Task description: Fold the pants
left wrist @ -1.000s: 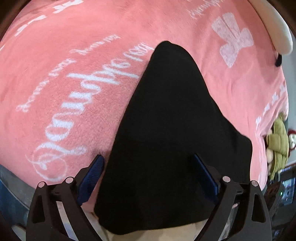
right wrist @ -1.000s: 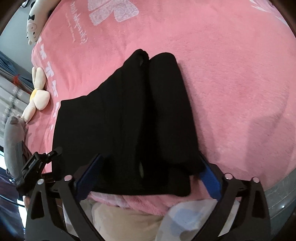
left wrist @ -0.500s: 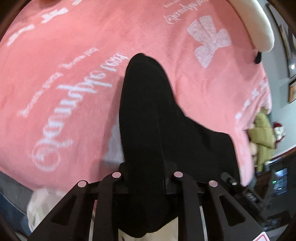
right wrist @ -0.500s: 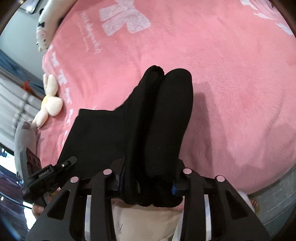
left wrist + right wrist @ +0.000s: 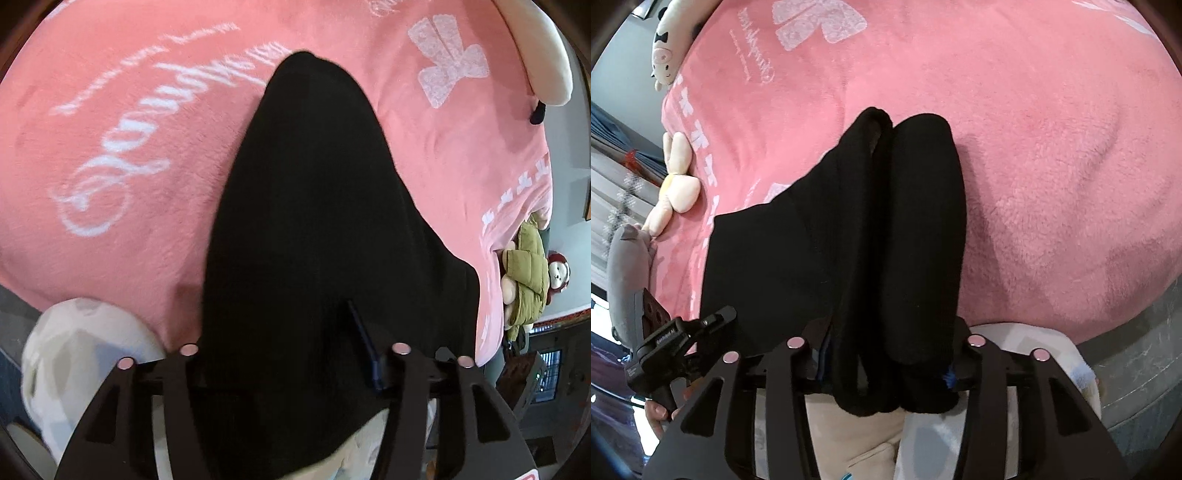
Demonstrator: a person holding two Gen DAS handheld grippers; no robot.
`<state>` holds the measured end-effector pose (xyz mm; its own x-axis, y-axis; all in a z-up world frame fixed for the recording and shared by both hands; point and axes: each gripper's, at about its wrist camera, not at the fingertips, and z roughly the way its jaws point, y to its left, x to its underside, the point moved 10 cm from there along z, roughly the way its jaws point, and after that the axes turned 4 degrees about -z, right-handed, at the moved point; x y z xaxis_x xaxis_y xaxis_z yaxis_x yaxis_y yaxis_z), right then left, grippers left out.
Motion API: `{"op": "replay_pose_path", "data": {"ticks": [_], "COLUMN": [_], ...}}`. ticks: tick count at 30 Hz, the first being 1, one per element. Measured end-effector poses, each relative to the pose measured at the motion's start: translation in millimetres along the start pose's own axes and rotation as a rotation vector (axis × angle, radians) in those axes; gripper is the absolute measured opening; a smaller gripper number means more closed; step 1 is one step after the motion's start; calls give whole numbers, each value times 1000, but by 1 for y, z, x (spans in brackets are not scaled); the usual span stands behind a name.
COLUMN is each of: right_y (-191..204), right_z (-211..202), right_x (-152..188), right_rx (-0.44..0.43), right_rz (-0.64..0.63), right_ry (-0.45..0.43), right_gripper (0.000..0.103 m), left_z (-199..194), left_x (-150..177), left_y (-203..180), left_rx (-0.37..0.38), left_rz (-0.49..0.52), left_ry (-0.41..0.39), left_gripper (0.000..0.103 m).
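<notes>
Black pants (image 5: 314,221) lie across a pink blanket, their near edge hanging over the bed's front. My left gripper (image 5: 291,354) is shut on the near edge of the pants; the cloth covers most of its fingers. In the right wrist view the pants (image 5: 812,251) show two bunched leg ends side by side. My right gripper (image 5: 886,362) is shut on those leg ends (image 5: 923,240). The left gripper's body (image 5: 676,343) shows at the lower left of that view, held by a hand.
The pink blanket (image 5: 110,147) with white lettering covers the bed. A white plush pillow (image 5: 535,48) lies at the far right. Soft toys (image 5: 532,277) sit at the bed's right edge, and others (image 5: 676,184) at its left edge. The person's light clothing (image 5: 857,435) is below the grippers.
Both grippers went from open to shut on the pants' near edge a second ago. Since then the cloth has lifted slightly and the views shifted a little.
</notes>
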<state>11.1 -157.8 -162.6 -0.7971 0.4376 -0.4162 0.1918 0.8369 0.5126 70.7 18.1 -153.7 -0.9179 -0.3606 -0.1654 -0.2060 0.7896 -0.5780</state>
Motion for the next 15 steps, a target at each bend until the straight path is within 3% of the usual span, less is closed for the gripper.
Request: {"op": "replay_pose_path", "data": {"ticks": [3,7,9,15], "right_y": [0,14,26,57], "right_z": [4,-10,-20,-56], "right_x": [-2,-1,-1,13], "right_rx": [16,-15,-34,-87], "right_rz": [0,-25,-44,-99], "right_ry": [-6,-33,-50,-68], "right_gripper": [46,36,35,34], "left_z": [12,-5,-20,-58], "left_x": [-1,0,2,21], "left_y": [-1,-8,-14,-29], "left_rx": [31,55,69,99], "left_rz": [-36,-9,22,54], "left_ry": [23,-1,-27,-33], "left_gripper": [54,26,19,17]}}
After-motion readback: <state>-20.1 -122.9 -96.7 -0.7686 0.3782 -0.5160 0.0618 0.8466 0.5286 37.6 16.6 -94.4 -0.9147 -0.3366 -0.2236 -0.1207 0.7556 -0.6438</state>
